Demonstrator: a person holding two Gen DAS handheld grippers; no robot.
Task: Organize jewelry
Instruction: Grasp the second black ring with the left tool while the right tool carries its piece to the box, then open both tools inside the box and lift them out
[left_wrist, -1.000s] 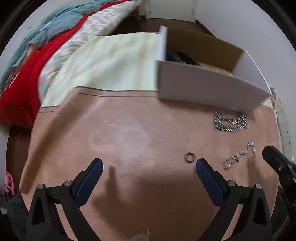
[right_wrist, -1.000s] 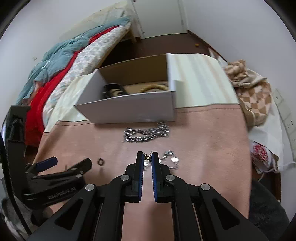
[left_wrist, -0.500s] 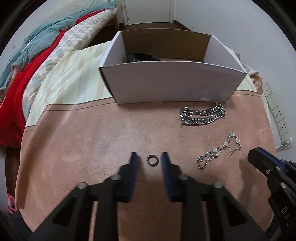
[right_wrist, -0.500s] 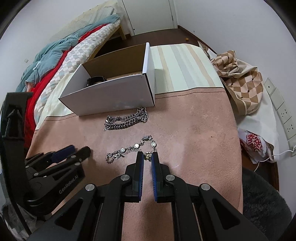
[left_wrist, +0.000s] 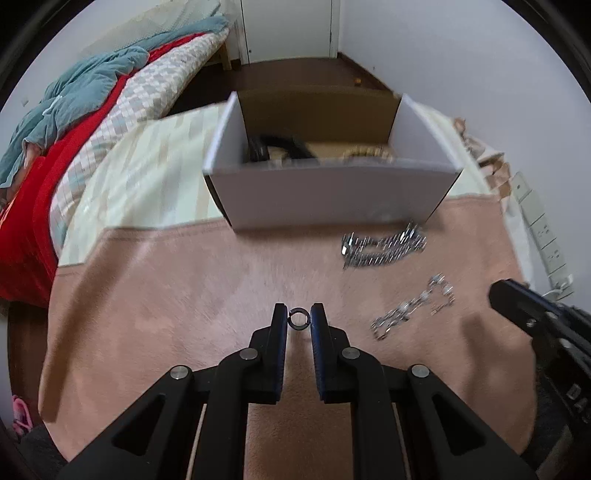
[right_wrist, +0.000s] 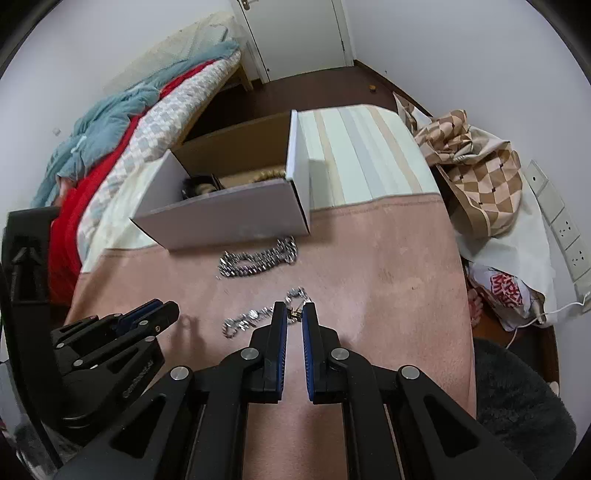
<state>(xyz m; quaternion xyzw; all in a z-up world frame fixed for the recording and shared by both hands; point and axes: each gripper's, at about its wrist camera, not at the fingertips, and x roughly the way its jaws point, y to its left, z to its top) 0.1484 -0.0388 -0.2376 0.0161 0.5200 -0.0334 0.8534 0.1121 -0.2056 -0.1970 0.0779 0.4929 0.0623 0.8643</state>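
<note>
While left gripper (left_wrist: 299, 317) pinches small dark metal ring (left_wrist: 298, 318), we see right gripper (right_wrist: 294, 314) clamped on beaded silver chain (right_wrist: 255, 316); pink fuzzy blanket (right_wrist: 388, 280) beneath.

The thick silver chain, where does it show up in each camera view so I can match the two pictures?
Left wrist view: the thick chain lies right of center on the pink blanket, just below the white box, near its right corner.
Right wrist view: it lies just left of center, just below the same box.
Shared landmark: the white box.

box contents (left_wrist: 280, 147) blurred, chain (left_wrist: 384, 245) smeared
</note>
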